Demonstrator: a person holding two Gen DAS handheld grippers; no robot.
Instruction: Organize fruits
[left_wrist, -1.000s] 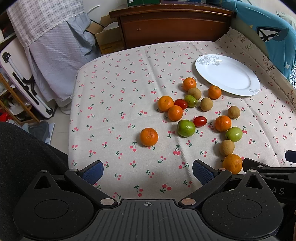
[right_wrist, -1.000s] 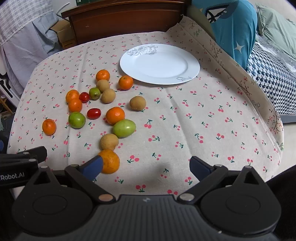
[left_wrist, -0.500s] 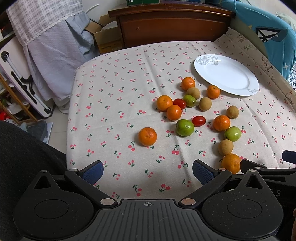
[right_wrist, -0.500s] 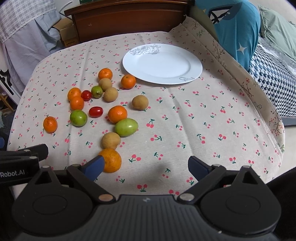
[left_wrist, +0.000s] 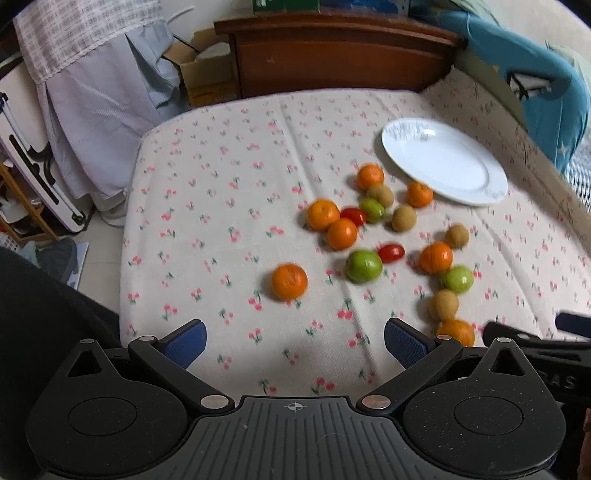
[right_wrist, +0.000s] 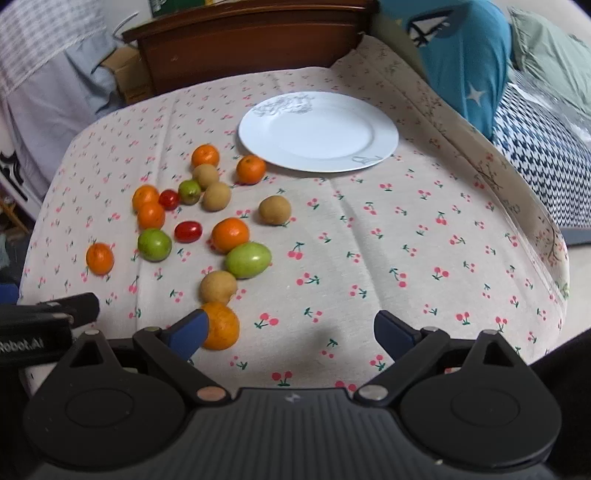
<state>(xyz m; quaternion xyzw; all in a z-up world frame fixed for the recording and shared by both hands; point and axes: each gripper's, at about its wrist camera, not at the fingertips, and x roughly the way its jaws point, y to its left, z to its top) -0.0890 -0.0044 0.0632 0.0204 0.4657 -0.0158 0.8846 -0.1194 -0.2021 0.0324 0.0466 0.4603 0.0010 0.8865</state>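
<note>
Right wrist: right gripper (right_wrist: 290, 328) fingers apart, nearest orange (right_wrist: 221, 325) by left pad; left gripper (left_wrist: 295, 341) apart too; plate (right_wrist: 318, 131) bare.

Blur and hidden edges

In the left wrist view the fruits (left_wrist: 364, 266) at center right are smeared by motion blur, and the nearest orange (left_wrist: 457, 331) at lower right is partly hidden behind the gripper's frame. In the right wrist view the same orange (right_wrist: 221, 325) sits half behind the left finger pad (right_wrist: 188, 334); printed lettering at the left edge is cut off.
</note>
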